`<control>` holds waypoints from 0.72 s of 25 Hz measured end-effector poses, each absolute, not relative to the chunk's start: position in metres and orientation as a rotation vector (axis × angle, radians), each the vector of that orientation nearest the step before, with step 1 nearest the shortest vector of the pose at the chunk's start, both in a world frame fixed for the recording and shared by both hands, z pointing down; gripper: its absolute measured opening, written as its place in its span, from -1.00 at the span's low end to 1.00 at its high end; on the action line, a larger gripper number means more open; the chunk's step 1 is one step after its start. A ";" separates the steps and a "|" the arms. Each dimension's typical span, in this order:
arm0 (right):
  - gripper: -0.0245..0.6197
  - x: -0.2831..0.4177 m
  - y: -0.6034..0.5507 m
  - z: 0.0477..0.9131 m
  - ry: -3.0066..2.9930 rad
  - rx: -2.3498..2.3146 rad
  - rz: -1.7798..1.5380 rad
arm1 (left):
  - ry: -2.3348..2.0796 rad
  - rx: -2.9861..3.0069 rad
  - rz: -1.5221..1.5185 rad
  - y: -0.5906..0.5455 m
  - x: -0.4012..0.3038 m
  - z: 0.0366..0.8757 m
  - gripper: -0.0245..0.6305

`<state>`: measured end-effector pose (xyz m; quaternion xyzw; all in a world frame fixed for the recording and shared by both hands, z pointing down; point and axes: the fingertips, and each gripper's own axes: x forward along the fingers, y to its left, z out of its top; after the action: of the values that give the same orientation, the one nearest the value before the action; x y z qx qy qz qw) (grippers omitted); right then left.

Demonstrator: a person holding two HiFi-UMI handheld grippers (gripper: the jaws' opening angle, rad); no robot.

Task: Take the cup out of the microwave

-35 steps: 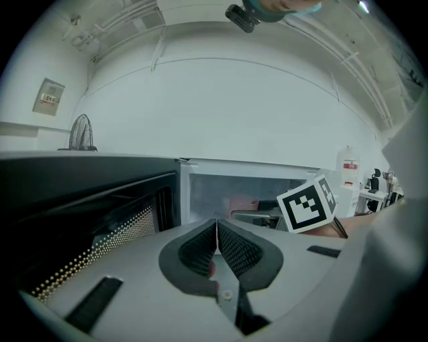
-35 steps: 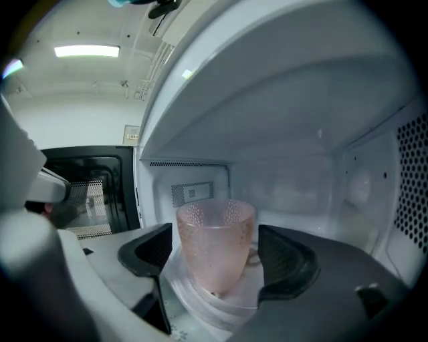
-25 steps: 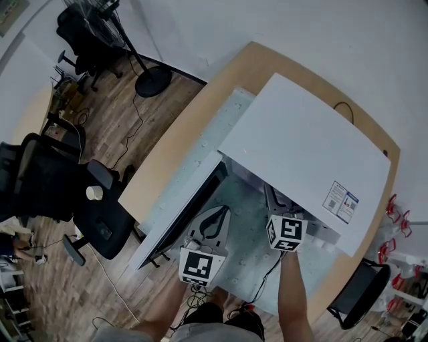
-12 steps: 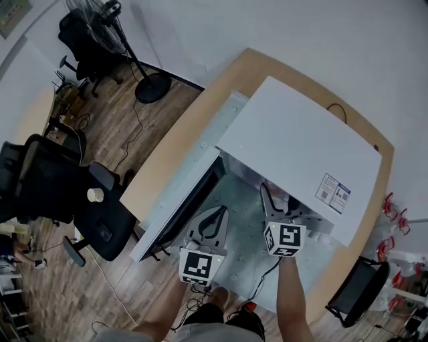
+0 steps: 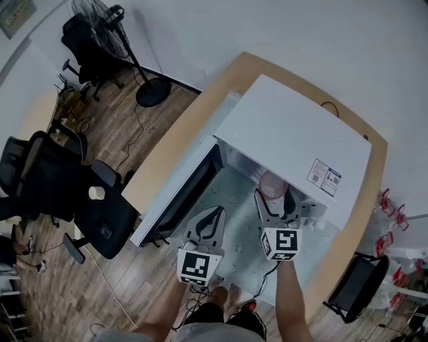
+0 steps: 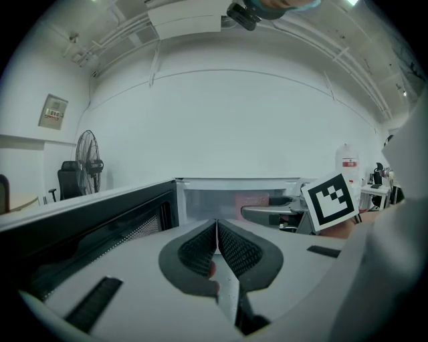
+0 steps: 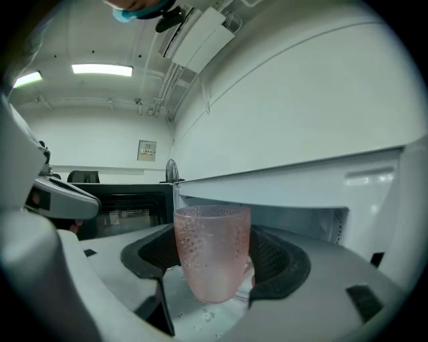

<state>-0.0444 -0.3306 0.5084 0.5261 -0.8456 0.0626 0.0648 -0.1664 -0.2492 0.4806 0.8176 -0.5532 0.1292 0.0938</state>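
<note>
A pink, dimpled translucent cup (image 7: 212, 254) stands upright between the pads of my right gripper (image 7: 215, 248), which is shut on it. In the head view the cup (image 5: 273, 184) sits just outside the mouth of the white microwave (image 5: 294, 133), under its front edge, with the right gripper (image 5: 273, 195) around it. The microwave door (image 5: 177, 197) hangs open to the left. My left gripper (image 5: 217, 210) hovers in front of the opening, beside the door, its jaws shut with nothing between them (image 6: 217, 224).
The microwave stands on a curved wooden table (image 5: 180, 133) with a pale mat (image 5: 234, 220) in front of it. Black office chairs (image 5: 40, 180) and a standing fan (image 5: 110, 13) are on the wooden floor at left. A paper cup (image 5: 96, 193) rests on one chair.
My right gripper has drawn back toward me, bringing the pink cup out from under the microwave's top into sight. The left gripper has stayed put.
</note>
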 end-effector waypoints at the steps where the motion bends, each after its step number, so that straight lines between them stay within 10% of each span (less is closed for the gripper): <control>1: 0.17 -0.044 -0.325 0.506 -2.558 1.583 0.187 | -1.643 2.426 0.382 -0.245 -0.165 0.480 -0.85; 18: 0.17 -0.011 -0.224 0.484 -2.603 1.612 0.192 | -1.643 2.448 0.350 -0.180 -0.136 0.464 -0.85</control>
<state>-0.0111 -0.2241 0.4838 0.5251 -0.8479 0.0625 0.0371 -0.1356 -0.1796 0.4638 0.8215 -0.5513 0.1175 0.0860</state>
